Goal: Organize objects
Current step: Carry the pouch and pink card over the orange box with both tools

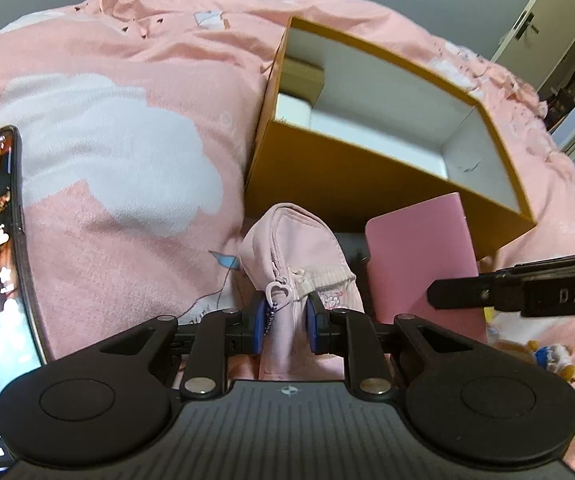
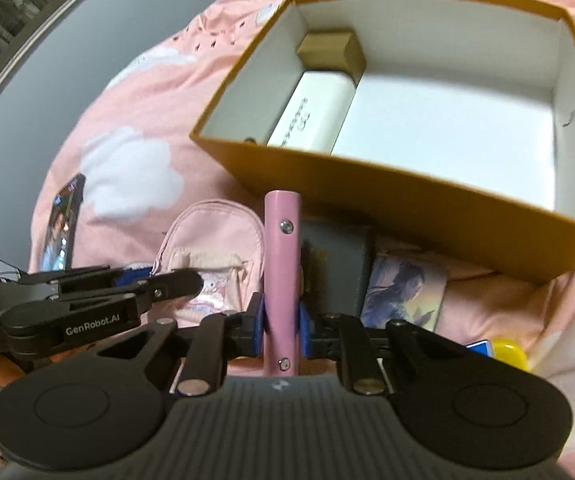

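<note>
- Left gripper (image 1: pixel 286 320): blue pads clamped on a pale pink zip pouch (image 1: pixel 295 256) with a heart-shaped zipper pull, its long axis running away toward the box.
- Right gripper (image 2: pixel 281 320), its arm marked "DAS": pads clamped on the edge of a flat pink case (image 2: pixel 282 264), held on edge, pointing at the box; "GenRobot.AI" shows on the left gripper's arm.
- Open orange cardboard box (image 2: pixel 407 196) on the pink bedspread (image 1: pixel 127 80) just beyond both: holds a white box (image 2: pixel 315 114) with unreadable print and a small tan box (image 2: pixel 333 50).

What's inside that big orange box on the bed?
The orange box holds a white carton and a small tan box along one wall; the rest is bare white floor. Its near wall hides the closest strip.
</note>
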Action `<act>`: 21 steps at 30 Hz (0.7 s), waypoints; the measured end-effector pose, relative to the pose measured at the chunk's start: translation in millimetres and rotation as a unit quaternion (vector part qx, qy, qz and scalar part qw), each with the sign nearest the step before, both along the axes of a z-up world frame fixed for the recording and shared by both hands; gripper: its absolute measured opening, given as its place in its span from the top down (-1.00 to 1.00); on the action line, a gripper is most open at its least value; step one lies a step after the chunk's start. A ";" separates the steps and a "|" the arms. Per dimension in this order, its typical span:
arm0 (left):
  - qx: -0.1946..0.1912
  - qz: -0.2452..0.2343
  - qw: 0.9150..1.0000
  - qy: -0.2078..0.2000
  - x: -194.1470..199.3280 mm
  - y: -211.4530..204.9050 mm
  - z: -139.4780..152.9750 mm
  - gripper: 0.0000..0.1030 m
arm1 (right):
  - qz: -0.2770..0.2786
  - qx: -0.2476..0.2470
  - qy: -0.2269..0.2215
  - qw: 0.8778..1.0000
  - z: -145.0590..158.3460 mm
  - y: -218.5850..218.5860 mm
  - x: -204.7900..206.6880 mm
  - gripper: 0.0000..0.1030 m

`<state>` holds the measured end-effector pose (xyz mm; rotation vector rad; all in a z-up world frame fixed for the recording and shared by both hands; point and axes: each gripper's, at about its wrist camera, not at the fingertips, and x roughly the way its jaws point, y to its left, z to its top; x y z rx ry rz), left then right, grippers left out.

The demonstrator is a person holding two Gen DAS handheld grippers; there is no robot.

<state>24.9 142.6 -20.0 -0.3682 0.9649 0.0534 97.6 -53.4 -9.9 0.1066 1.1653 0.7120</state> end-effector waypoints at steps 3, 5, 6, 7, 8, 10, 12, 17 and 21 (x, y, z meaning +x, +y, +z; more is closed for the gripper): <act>-0.013 -0.011 0.999 -0.027 -5.2 -2.9 12.3 0.57 | -0.006 0.015 -0.005 1.000 11.5 -11.3 0.5 0.65; -0.014 -0.025 0.998 -0.049 -8.4 -8.3 23.3 0.57 | -0.010 0.022 -0.016 1.000 22.5 -15.9 0.0 0.65; -0.015 -0.030 0.998 -0.059 -9.7 -10.9 28.4 0.57 | -0.011 0.026 -0.024 0.999 29.2 -19.1 -1.1 0.65; -0.016 -0.033 0.997 -0.067 -10.1 -13.1 32.6 0.57 | -0.012 0.029 -0.031 0.999 35.6 -20.2 -3.2 0.65; -0.018 -0.036 0.996 -0.075 -10.3 -15.0 37.0 0.57 | -0.013 0.031 -0.038 0.999 40.8 -21.3 -4.0 0.65; -0.016 -0.040 0.994 -0.096 -8.0 -18.4 47.7 0.57 | -0.015 0.034 -0.057 0.998 52.7 -25.7 -6.6 0.65; -0.008 -0.043 0.992 -0.116 -3.7 -21.0 57.7 0.57 | -0.020 0.036 -0.071 0.997 61.4 -29.6 -6.3 0.65; 0.015 -0.046 0.985 -0.165 13.0 -29.5 77.8 0.57 | -0.037 0.052 -0.103 0.993 77.8 -35.8 3.0 0.65; 0.032 -0.045 0.980 -0.189 30.5 -30.9 86.0 0.56 | -0.052 0.061 -0.125 0.989 86.3 -36.3 17.5 0.65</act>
